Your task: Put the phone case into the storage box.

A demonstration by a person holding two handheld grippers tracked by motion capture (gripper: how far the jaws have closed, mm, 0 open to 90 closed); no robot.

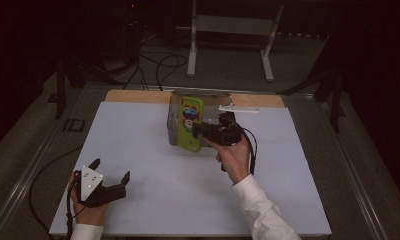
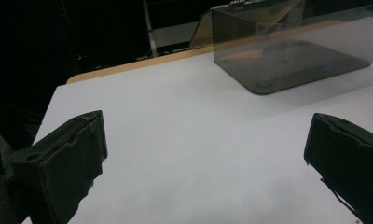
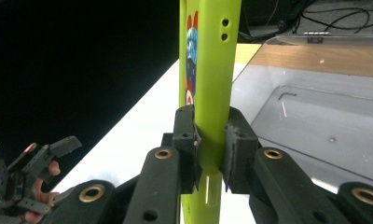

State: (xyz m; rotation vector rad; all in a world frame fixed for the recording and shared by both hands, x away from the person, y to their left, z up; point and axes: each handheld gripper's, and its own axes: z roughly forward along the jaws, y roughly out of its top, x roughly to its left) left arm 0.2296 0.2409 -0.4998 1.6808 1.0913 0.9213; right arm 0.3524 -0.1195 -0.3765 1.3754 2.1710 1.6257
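Black jaws of the right claw (image 3: 211,140) clamp a lime-green plastic board (image 3: 212,70) on its thin edge, holding it upright with its printed face turned to the claw's left. Just beyond and to the right of that claw sits a clear smoky box (image 3: 315,121), open at the top, on the white surface (image 1: 153,150). Left claw (image 1: 109,172) rests low over the surface, well apart from the board, jaws spread wide with nothing between them.
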